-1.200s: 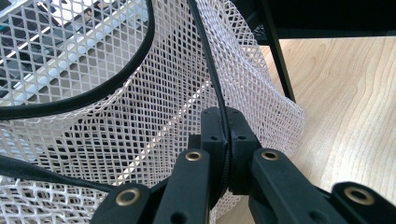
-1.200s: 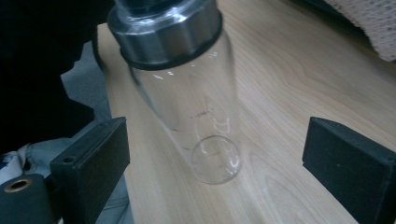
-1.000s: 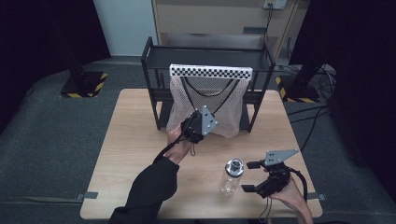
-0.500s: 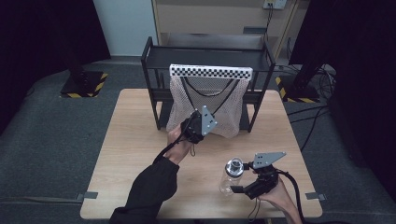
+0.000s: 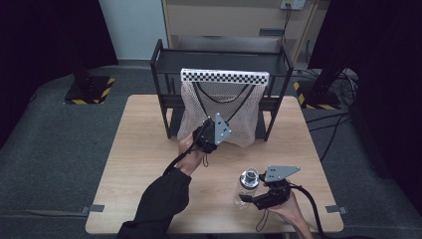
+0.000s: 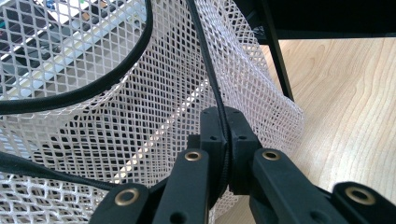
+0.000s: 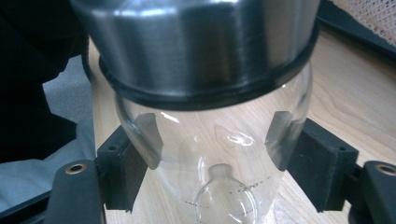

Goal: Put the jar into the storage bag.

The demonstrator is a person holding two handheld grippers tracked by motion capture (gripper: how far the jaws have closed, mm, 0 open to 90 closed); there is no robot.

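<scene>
Dark curtains and grey carpet are surrounding a pale wooden table (image 5: 144,149), with a black metal rack (image 5: 164,89) standing at its far edge and a white mesh bag (image 5: 244,124) hanging from the rack's front under a checkered strip (image 5: 224,76). Starting at the left, the left gripper (image 5: 211,134) is reaching up to the bag's lower front; in the left gripper view its jaws are closed together, pinching a black cord (image 6: 212,79) against the netting (image 6: 154,102), so it is holding the bag's edge out toward the person. To the right, near the table's front edge, the right gripper (image 5: 259,198) is clamping a clear glass bottle (image 5: 245,191) with a steel cap (image 5: 250,177); the right gripper view shows both pads (image 7: 128,175) pressing on the glass body (image 7: 215,154) just below the cap (image 7: 196,42), jaws part-way open around it. The likely step is loading the bottle into the bag. To do it well, the left hand should be keeping the mouth pulled wide while the right is lifting the bottle level, since smooth glass may be slipping between the pads, and easing it over the cord without snagging the mesh.
</scene>
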